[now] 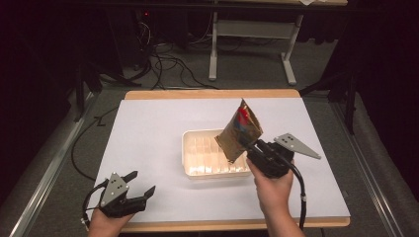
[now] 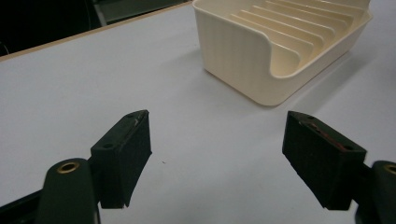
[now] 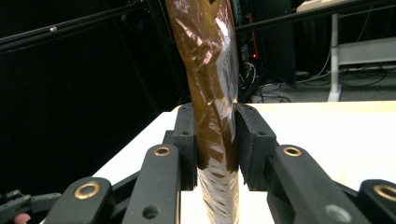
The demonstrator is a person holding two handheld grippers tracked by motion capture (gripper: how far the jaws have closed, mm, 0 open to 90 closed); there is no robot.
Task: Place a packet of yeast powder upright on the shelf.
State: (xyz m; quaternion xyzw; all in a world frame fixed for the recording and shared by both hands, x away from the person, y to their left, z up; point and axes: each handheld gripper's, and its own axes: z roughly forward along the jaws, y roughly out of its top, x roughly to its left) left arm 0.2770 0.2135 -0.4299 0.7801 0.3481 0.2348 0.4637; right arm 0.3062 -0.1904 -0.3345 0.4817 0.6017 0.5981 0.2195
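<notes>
High view: a white table top (image 1: 148, 143) edged in pale wood on a grey floor (image 1: 49, 163), with black cables (image 1: 168, 64) and the grey legs of a second table (image 1: 249, 44) behind it in a dark room. The landmark is the cream ribbed tray (image 1: 190, 148), which sits slightly right of the table's centre; its low curved wall and parallel ribs appear again in the left gripper view (image 2: 233, 51). Bare white surface lies wide to the left of the tray, narrower behind it and to its right, and a band separates it from the near edge. Above the tray's right rear corner, tilted and lifted clear of the ribs, is the brown foil snack bag (image 1: 239, 129); a red and blue patch marks its upper face, but any writing is too small to read. The right gripper (image 1: 249, 147), held just right of the tray, pinches the bag's lower end; in the right gripper view its jaws press the crinkled foil (image 3: 215, 93) from both sides, the bag rising upward between them. The left gripper (image 1: 141, 185) rests well left of the tray, near the table's front edge, jaws spread wide with nothing between them, as the left gripper view (image 2: 217, 154) confirms over bare table.
</notes>
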